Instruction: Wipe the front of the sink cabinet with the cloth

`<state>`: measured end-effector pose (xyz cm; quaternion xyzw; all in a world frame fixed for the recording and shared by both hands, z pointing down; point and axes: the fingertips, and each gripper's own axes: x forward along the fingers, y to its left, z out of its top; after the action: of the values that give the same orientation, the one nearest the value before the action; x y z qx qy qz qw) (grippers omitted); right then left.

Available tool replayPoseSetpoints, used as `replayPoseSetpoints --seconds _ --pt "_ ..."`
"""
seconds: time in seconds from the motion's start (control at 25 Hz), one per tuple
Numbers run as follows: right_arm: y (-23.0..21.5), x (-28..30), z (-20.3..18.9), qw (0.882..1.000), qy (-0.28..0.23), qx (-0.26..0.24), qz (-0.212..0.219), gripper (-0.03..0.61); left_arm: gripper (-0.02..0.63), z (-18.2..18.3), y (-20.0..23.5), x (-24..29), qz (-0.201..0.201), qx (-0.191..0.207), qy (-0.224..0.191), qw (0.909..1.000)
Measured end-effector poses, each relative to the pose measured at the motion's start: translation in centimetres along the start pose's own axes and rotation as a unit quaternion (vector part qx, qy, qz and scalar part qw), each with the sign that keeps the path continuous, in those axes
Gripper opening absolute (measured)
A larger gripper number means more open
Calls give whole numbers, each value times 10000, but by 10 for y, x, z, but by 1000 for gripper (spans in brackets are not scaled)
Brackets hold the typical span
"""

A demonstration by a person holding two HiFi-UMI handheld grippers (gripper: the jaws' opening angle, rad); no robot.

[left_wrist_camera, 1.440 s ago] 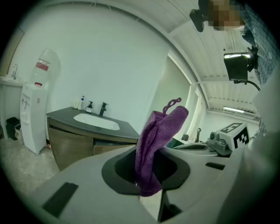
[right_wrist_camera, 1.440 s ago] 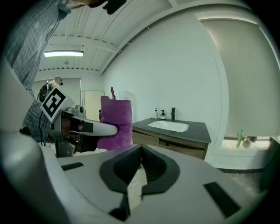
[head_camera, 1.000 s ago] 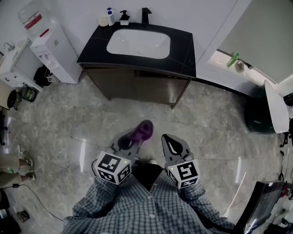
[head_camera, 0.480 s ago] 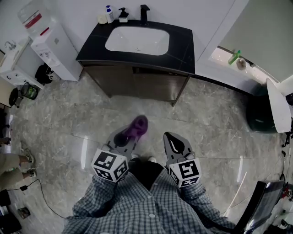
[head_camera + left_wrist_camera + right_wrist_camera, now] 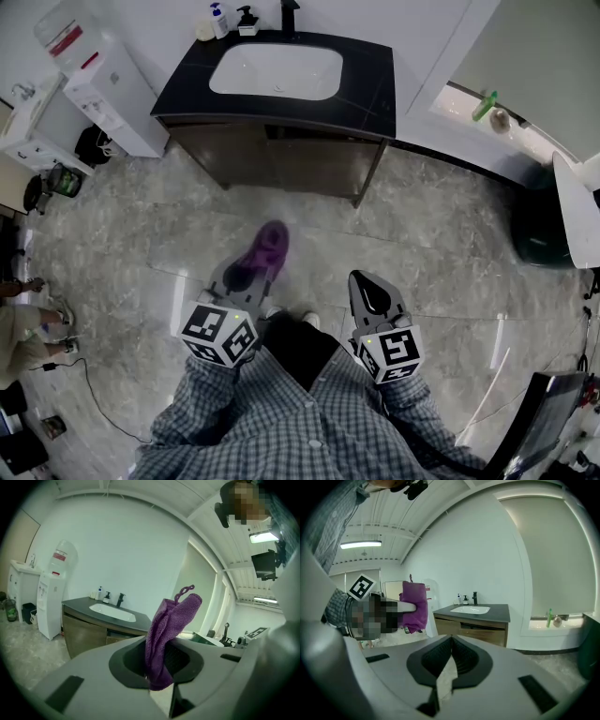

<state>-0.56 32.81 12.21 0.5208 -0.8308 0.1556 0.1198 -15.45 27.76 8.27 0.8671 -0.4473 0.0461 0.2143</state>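
Note:
The sink cabinet (image 5: 281, 167) has a brown front under a black top with a white basin (image 5: 277, 72), and stands across the floor from me. My left gripper (image 5: 251, 267) is shut on a purple cloth (image 5: 265, 246), which sticks out past the jaws. In the left gripper view the cloth (image 5: 169, 630) stands upright from the left gripper (image 5: 159, 670), with the cabinet (image 5: 86, 637) beyond at the left. My right gripper (image 5: 368, 287) is shut with nothing in it. The right gripper view shows its closed jaws (image 5: 451, 641), the cloth (image 5: 414, 605) at the left and the cabinet (image 5: 474, 629) ahead.
A white water dispenser (image 5: 101, 94) stands left of the cabinet. Soap bottles (image 5: 218, 19) and a black faucet (image 5: 289, 13) sit behind the basin. A dark bin (image 5: 542, 225) is at the right. A person's legs (image 5: 26, 323) show at the left edge. The floor is grey marble.
The left gripper with the cloth has moved forward and a little left, toward the cabinet. The right gripper has shifted slightly right. The cabinet sits higher in the head view.

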Motion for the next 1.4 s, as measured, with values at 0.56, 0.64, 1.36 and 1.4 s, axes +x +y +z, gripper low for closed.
replayPoseSetpoints --seconds 0.56,0.64,1.36,1.4 --pt "-37 33 8 9996 -64 95 -251 17 69 5 35 45 67 -105 58 9999" --pt "-44 49 18 9991 -135 273 -286 18 69 11 46 62 14 -114 99 9999" --pt "-100 203 62 9954 67 602 -746 18 69 44 145 209 -645 168 654 9956" --pt "-102 209 60 9951 93 620 -759 18 69 41 149 214 -637 127 701 9954"
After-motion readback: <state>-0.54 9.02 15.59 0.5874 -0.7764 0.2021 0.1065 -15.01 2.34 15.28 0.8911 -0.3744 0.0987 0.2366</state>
